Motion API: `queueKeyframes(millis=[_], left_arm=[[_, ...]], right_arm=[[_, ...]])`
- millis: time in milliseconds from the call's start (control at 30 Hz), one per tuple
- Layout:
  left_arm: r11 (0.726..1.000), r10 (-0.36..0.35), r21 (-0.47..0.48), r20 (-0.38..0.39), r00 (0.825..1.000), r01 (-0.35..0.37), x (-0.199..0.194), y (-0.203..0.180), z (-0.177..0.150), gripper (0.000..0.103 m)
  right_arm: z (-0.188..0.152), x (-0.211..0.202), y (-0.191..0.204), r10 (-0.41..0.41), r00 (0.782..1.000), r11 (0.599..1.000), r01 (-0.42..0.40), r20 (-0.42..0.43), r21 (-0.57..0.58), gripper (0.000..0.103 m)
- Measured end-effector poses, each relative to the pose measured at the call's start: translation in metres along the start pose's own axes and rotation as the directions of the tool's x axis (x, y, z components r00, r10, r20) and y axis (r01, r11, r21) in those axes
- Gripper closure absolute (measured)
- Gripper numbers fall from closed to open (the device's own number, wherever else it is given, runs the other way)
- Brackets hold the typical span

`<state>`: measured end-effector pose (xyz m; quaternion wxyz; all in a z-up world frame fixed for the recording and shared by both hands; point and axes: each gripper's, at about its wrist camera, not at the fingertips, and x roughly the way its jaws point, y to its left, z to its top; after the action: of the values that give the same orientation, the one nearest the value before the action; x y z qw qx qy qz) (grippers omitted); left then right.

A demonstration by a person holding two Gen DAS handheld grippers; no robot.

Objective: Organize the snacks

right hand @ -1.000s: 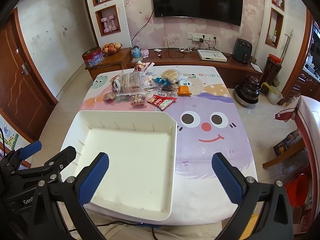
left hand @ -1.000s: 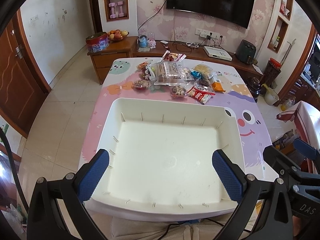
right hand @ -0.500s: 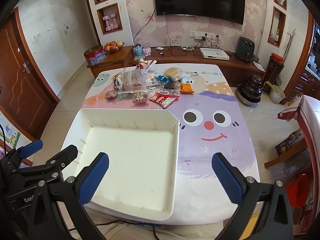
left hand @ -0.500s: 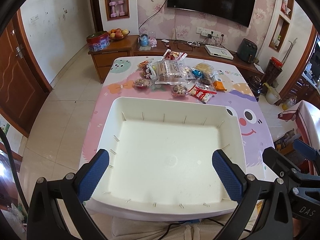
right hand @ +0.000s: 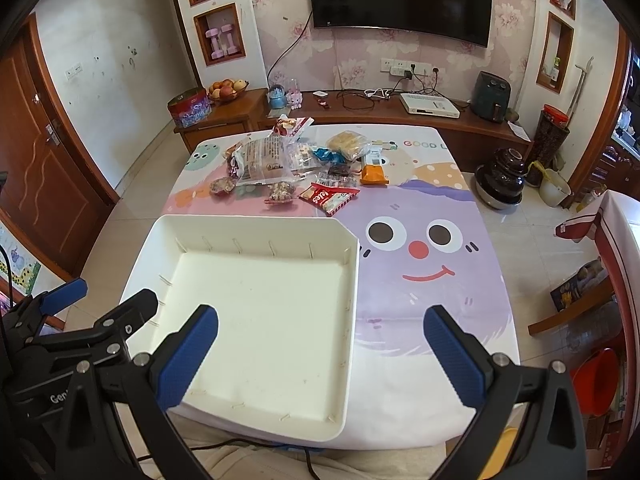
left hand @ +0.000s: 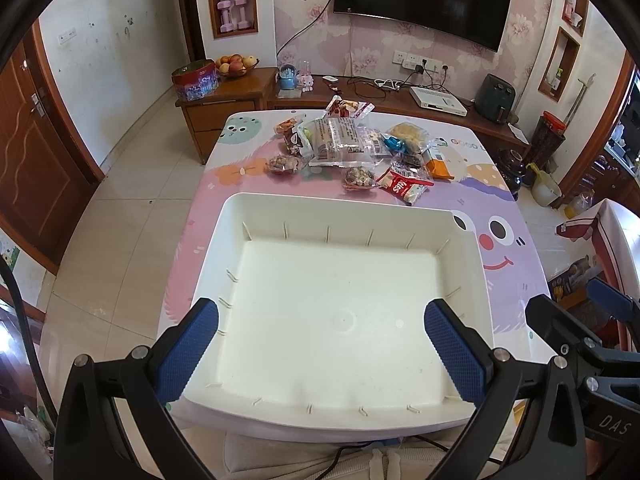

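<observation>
left wrist view: the left tool (left hand: 320, 344) hangs over the near half of the white tray (left hand: 236, 216), its blue fingers (left hand: 186, 350) spread wide apart with nothing between them. the tray is empty and sits on the near end of the worktop (left hand: 516, 248) (cartoon-face cloth). beyond the tray's far rim lies the snack pile (left hand: 352, 148), with a red packet (left hand: 404, 189) nearest the tray

right wrist view: the right tool (right hand: 320, 346) is also wide apart and empty, hanging over the tray's (right hand: 352, 264) right wall; the snack pile (right hand: 296, 164) lies past the tray's far rim
</observation>
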<state>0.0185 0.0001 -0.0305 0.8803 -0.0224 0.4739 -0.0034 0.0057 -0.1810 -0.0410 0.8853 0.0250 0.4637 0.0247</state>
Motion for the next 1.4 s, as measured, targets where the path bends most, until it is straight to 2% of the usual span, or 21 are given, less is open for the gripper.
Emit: queueKeyframes(millis=[600, 933, 1167, 1400], left_arm=[[1.000, 0.004, 0.008, -0.038, 0.999, -0.004, 0.006, -0.005, -0.001, 0.001], [0.998, -0.018, 0.059, -0.004, 1.000, 0.018, -0.004, -0.013, 0.009, 0.001], [0.996, -0.022, 0.093, 0.104, 0.994, 0.013, -0.039, -0.009, 0.054, 0.001], [0.997, -0.031, 0.078, 0.173, 0.984, 0.018, -0.070, -0.002, 0.127, 0.001]], right_arm=[[-0.001, 0.002, -0.002, 0.020, 1.000, 1.000, -0.020, -0.017, 0.003, 0.000], [0.009, -0.004, -0.010, 0.017, 1.000, 1.000, -0.017, 0.005, 0.013, 0.001], [0.048, -0.025, -0.032, 0.036, 0.999, 0.999, -0.037, 0.038, 0.019, 0.009], [0.123, -0.055, -0.055, 0.035, 0.994, 0.999, -0.038, 0.106, 0.026, 0.013]])
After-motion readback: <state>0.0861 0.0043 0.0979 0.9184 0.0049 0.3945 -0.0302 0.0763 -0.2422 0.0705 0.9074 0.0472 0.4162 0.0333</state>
